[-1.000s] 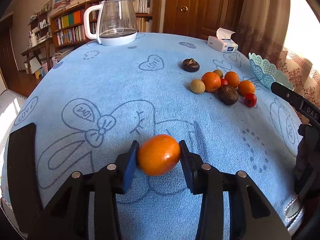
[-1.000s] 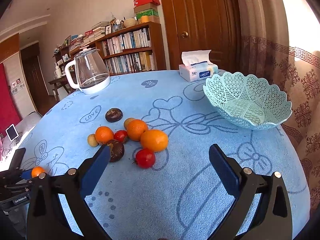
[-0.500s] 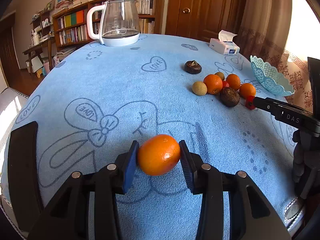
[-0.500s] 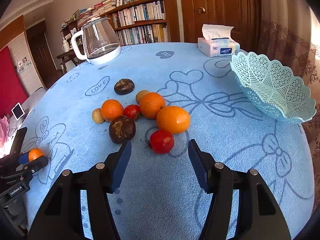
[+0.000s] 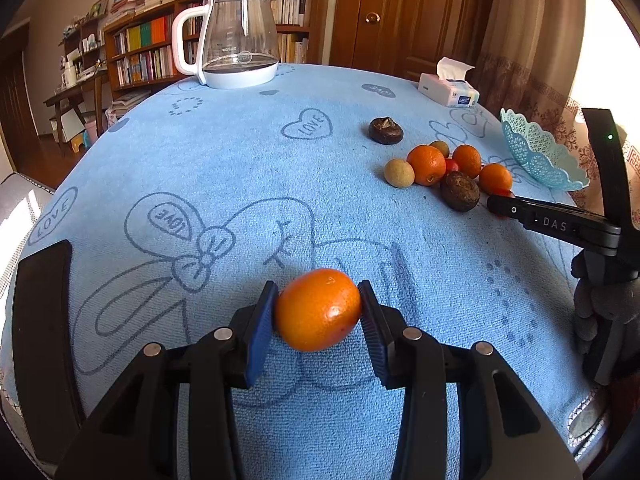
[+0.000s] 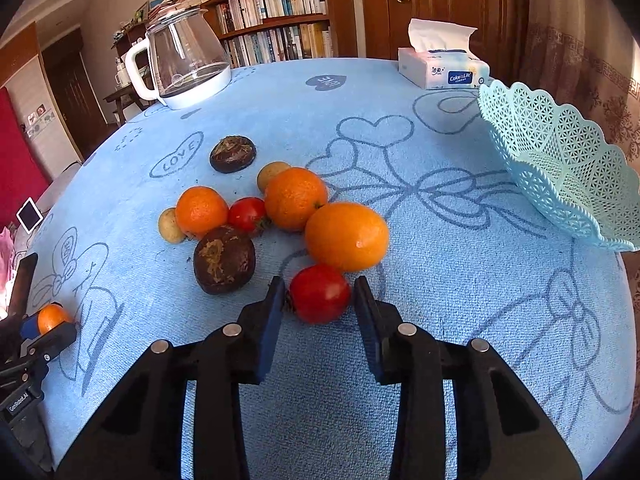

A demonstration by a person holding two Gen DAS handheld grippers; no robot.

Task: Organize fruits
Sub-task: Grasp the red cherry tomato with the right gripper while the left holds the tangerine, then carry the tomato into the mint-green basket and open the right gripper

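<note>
Closing right gripper (image 6: 319, 304) jaws around red tomato (image 6: 319, 293) at near edge of fruit cluster; pads at its sides, contact unclear. Left gripper (image 5: 318, 316) clamps orange (image 5: 318, 309) above blue tablecloth (image 5: 248, 168). Next, probably: firm grip, lift, carry to lattice basket (image 6: 560, 168).

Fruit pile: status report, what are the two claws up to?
Left claw clamped on an orange. Right claw just closed around the red tomato. Basket empty, way clear.
</note>
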